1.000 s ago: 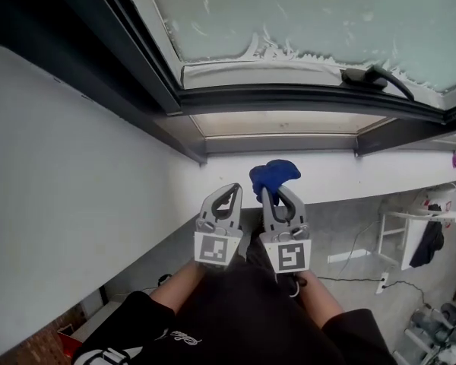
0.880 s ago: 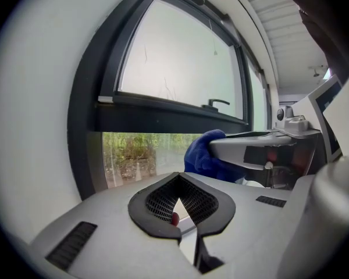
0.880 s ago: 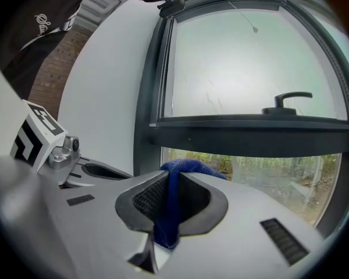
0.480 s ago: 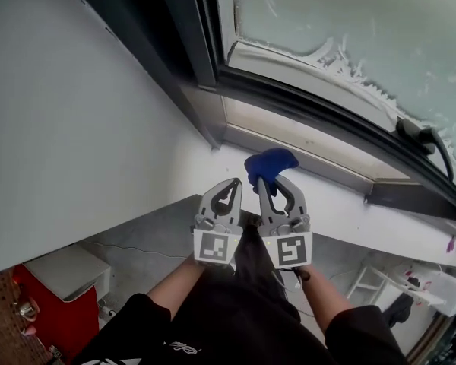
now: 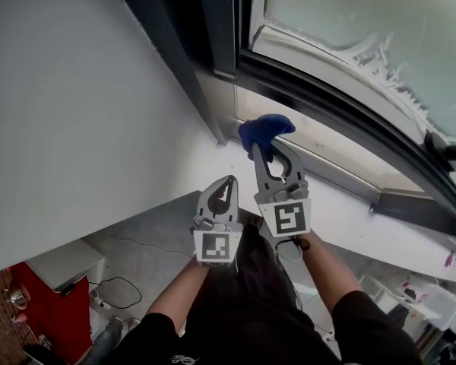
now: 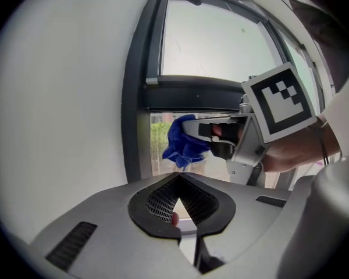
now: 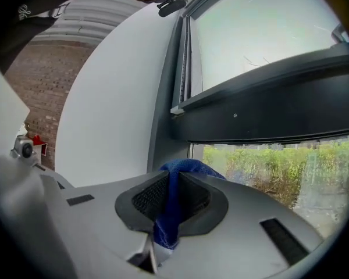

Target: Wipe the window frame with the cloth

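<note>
No words, numbers or brand names can be read anywhere. The left gripper (image 5: pixel 229 181) carries a marker cube (image 5: pixel 215 247) at about six o'clock in the head view. It shows only a black-and-white square pattern, without letters or digits. The right gripper (image 5: pixel 264 147) carries a second cube (image 5: pixel 288 219) just right of it, with a different pattern of the same kind. That pattern shows larger at two o'clock in the left gripper view. A white script print on the person's black top (image 5: pixel 179 360) is cut by the lower edge and is illegible. Another white print on a dark sleeve (image 7: pixel 24 10), at ten o'clock in the right gripper view, is too small to read.
</note>
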